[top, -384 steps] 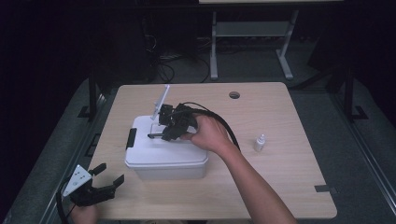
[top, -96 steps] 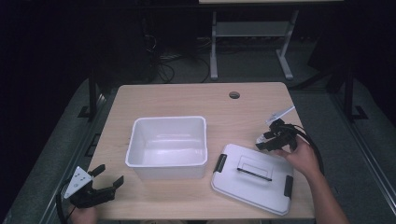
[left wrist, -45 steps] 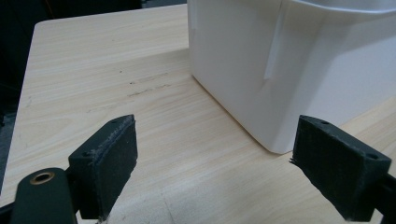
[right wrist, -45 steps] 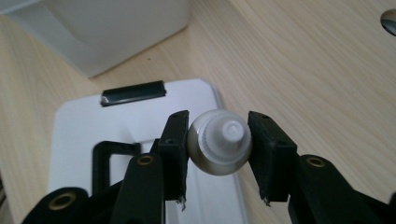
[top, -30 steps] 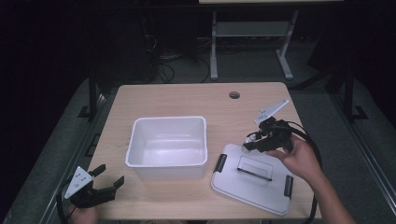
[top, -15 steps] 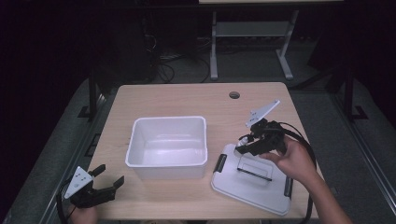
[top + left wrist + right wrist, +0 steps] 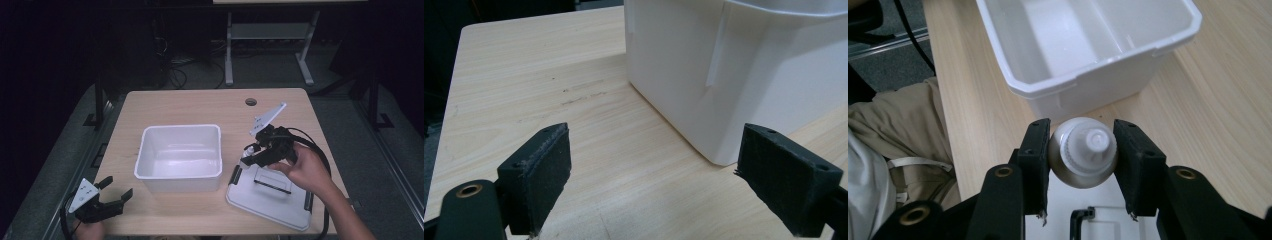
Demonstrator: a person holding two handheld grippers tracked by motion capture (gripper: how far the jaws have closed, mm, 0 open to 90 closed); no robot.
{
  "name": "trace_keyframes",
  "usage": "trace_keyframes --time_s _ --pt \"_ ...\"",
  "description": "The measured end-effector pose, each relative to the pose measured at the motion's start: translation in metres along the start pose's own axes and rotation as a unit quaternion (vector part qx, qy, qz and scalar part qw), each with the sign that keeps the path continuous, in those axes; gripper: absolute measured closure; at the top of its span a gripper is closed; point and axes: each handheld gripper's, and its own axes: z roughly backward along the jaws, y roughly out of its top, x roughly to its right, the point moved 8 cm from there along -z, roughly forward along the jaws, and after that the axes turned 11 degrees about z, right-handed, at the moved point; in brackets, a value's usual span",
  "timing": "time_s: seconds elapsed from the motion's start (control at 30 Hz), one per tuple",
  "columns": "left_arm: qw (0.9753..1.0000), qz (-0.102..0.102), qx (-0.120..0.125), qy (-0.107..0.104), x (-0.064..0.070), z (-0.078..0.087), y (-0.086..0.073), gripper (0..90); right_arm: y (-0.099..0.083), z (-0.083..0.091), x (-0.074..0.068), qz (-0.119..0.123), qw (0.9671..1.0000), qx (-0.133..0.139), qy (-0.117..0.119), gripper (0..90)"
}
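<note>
- White plastic, small and round: a bottle (image 7: 1083,159) with a ribbed screw cap, pinched at its sides between the black padded jaws of the right gripper (image 7: 1082,172), cap pointing along the jaws toward the camera's field; carried that way, probably, for lowering into the bin.
- Beneath it, in the high view, the same bottle (image 7: 246,160) hanging over the near-left corner of the lid (image 7: 272,195), just beside the bin's right wall and not yet above the opening.
- Flat, pale lid with dark latches at its ends and a dark handle bar, lying on the table right of the bin, set aside so the opening stays free.
- Matte black jaws of the left gripper (image 7: 671,187) spread wide, holding nothing, parked low at the near-left table edge, facing a corner of the bin; idle, seemingly kept out of the way.
- Farther on, the bin (image 7: 180,131): glossy white, rectangular, rounded rim, empty inside, open upward.
- Light wood-grain table (image 7: 200,105), smooth, with a round cable hole (image 7: 251,102) near the far edge.
</note>
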Motion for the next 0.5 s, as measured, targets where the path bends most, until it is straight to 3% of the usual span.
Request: trace_keyframes --time_s 0.5 --pt "1.0000 0.000 0.001 0.000 -0.001 0.001 0.000 13.0 0.046 -0.005 -0.013 0.041 0.9989 0.002 0.022 59.8"
